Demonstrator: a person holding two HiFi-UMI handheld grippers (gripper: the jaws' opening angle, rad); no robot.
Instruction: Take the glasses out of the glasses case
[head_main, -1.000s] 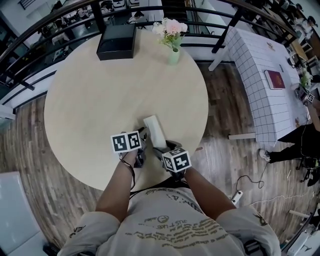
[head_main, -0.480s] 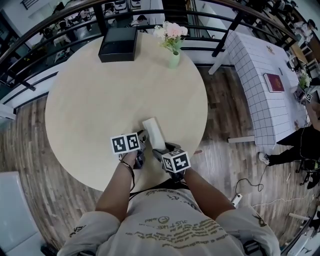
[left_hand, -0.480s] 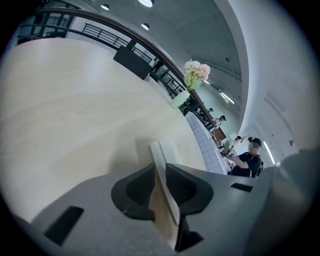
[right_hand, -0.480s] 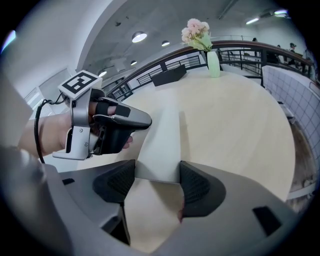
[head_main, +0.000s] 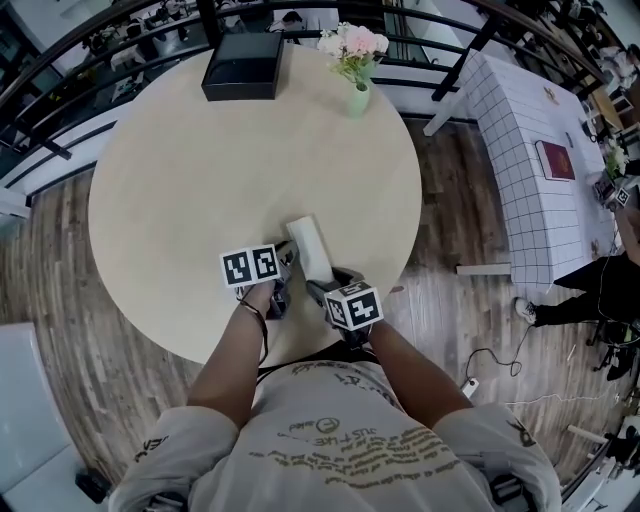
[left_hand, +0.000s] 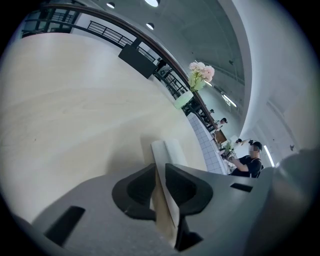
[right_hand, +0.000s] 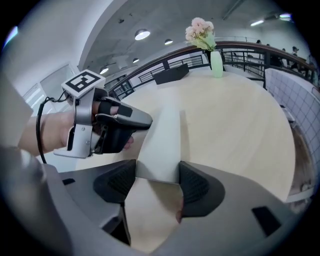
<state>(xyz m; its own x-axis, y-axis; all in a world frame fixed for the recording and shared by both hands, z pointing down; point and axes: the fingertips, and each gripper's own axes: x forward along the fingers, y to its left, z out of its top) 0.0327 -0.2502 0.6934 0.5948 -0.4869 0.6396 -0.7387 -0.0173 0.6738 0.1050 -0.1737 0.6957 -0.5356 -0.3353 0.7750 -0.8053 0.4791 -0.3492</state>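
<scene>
A pale, long glasses case lies near the front edge of the round beige table. My left gripper is shut on a thin flap along the case's left side; in the left gripper view the flap edge is pinched between the jaws and the case runs away ahead. My right gripper is shut on the near end of the case, a dark pad on each side. In the right gripper view the left gripper shows at the case's left. No glasses are visible.
At the table's far side stand a black box and a green vase of pink flowers. The table rim lies just right of the grippers. A side table with a gridded cloth stands to the right, and a dark railing curves behind.
Both grippers stay on the case in about the same place. The head view has shifted slightly, so the table sits a little higher in the picture.
</scene>
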